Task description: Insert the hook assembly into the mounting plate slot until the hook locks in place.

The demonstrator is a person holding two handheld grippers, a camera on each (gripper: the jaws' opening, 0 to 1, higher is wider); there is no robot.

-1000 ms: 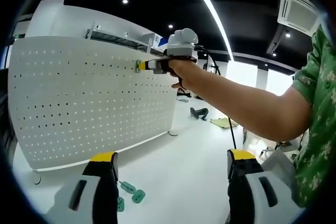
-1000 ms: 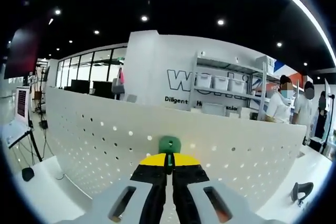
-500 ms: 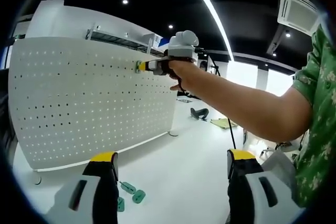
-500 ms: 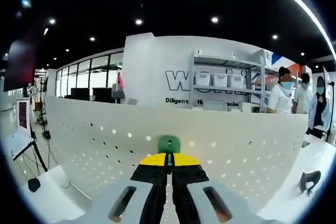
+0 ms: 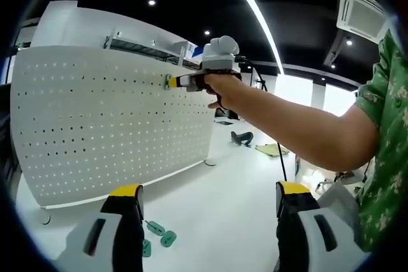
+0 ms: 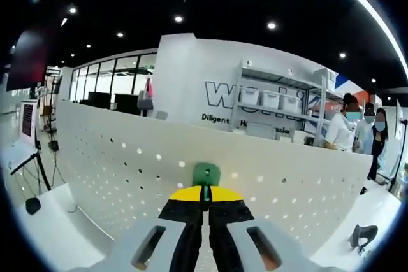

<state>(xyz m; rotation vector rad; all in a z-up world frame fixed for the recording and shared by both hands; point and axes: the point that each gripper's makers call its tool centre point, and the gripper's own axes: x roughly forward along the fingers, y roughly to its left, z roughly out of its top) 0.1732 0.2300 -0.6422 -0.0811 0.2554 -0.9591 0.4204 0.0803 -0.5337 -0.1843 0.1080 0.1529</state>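
The right gripper (image 6: 205, 193) has its yellow-tipped jaws pressed together on a green hook (image 6: 206, 173), pinching its near end; the part of the hook between the jaws is hidden, and only its rounded green head shows above the tips. The head sits against the white pegboard (image 6: 127, 170), near the board's top edge, but whether it is seated in a hole cannot be told, since the head itself covers the spot.

In the left gripper view the same right gripper (image 5: 180, 81) shows from the side, held by a hand (image 5: 220, 87) on a bare arm that comes in from the right, with a green patterned sleeve (image 5: 386, 125) cut off at the edge. Its tips meet the pegboard (image 5: 95, 125) high up; the hook there is too small to make out, perhaps a small greenish speck at the tips.

The left gripper (image 5: 207, 211) is held low and well apart from the board, its jaws spread wide with nothing between them. Between them, on the white table (image 5: 223, 208), lie two spare green hooks (image 5: 160, 234), partly hidden behind the left jaw.

Beyond the board stand shelves with bins (image 6: 271, 103), and people (image 6: 357, 135) at the far right.
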